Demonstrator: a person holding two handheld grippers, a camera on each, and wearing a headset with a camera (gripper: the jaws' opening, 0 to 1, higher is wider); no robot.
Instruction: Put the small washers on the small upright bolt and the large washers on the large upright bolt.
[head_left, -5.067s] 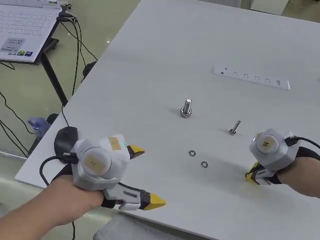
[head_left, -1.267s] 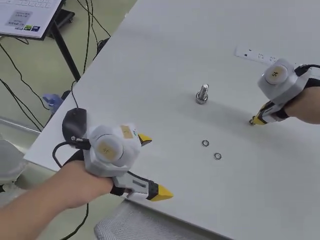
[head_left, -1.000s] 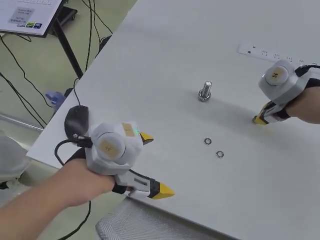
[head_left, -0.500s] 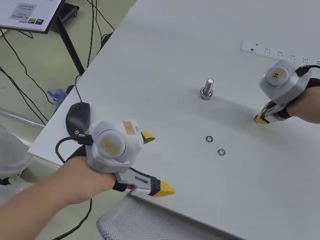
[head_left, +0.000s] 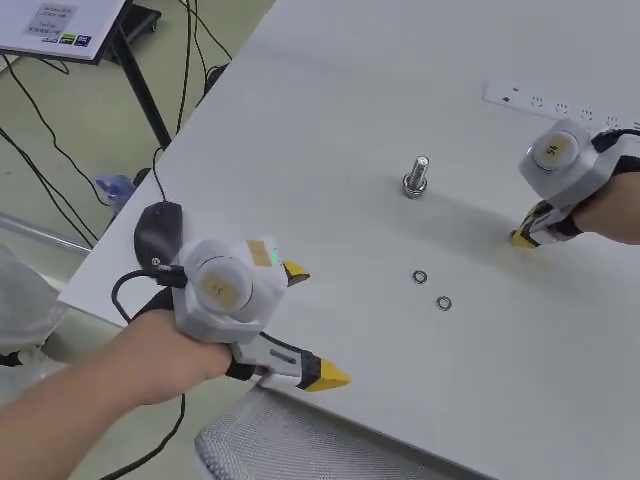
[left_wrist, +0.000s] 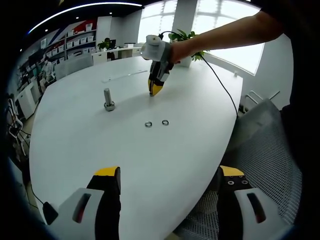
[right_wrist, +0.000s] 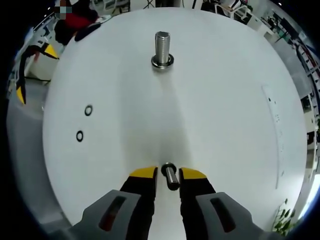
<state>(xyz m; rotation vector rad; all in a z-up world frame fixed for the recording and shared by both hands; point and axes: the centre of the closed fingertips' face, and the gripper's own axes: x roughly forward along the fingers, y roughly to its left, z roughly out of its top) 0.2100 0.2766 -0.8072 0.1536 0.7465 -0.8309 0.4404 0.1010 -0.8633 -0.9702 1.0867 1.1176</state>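
- Right claw (head_left: 522, 238): tips down at the bench (head_left: 330, 120) and drawn in on the small bolt (right_wrist: 170, 178). The bolt stands between the two jaws in the right gripper view. The jaws appear to pinch its shank, though firm contact cannot be confirmed.
- Left claw (head_left: 312, 325): jaws spread wide and holding nothing, poised at the near edge of the bench, well apart from the work.
- Task's things: the large bolt (head_left: 417, 177) stands upright near the middle of the bench. The ring at its base may be its head or a washer; it is too small to tell. The first washer (head_left: 419, 277) and second washer (head_left: 444, 303) lie flat and close together, between the large bolt and the near edge.
- Hazard, toppling: the small bolt stands on a narrow head. If the jaws part unevenly, or the right claw drags sideways on release, the bolt would probably tip over and roll.
- Hazard, tilt: if the bolt is left leaning, a washer lowered onto it would likely catch on the thread rather than drop.
- Hazard, pickup: the washers are thin and lie flush on a smooth top. Claw tips may skid over one or flick it towards the bench edge.
- Hazard, sorting: the two washers look alike in size from here, so one could be carried to the wrong bolt.
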